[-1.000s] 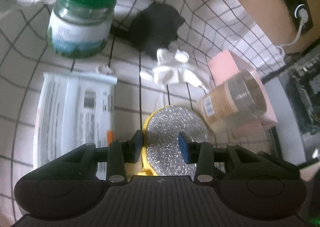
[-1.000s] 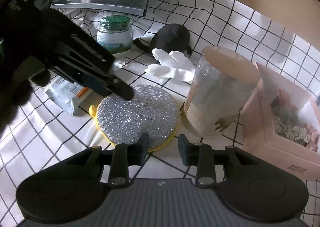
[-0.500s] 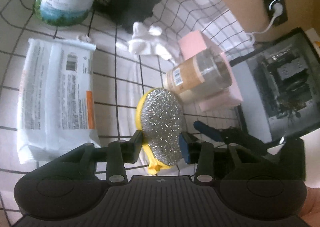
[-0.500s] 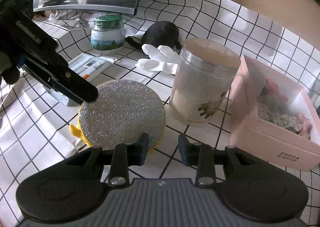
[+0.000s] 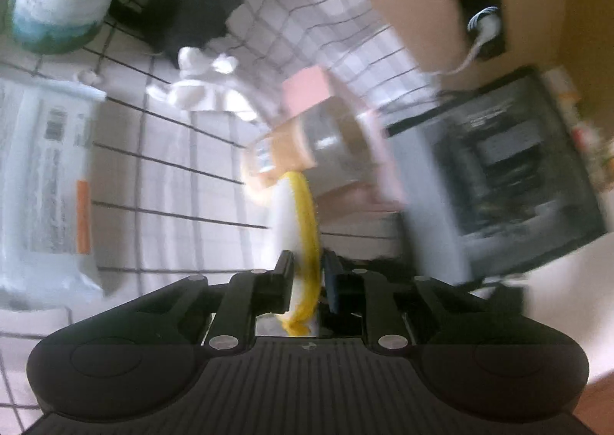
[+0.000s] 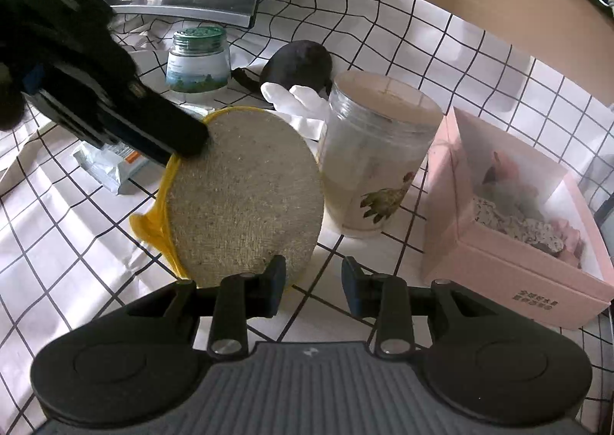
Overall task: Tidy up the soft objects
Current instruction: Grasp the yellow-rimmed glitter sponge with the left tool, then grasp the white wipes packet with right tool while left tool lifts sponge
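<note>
Grid-checked cloth covers the counter (image 6: 76, 251), with a clear jar (image 6: 378, 151) and a pink box (image 6: 514, 262) off to the right. Left tool (image 5: 309, 274) has just been closing and is now clamped on the rim of the round scrub pad (image 6: 245, 197), which it's tipped up on edge just beside the jar. Right tool (image 6: 314, 281) hangs with its jaws apart, nothing between them. I'd lift slow and keep the pad clear of that jar. Left view is blurry, so grip depth is hard to judge.

Rough fibrous scouring pad (image 6: 245, 197); glossy clear plastic jar (image 6: 376, 159).
</note>
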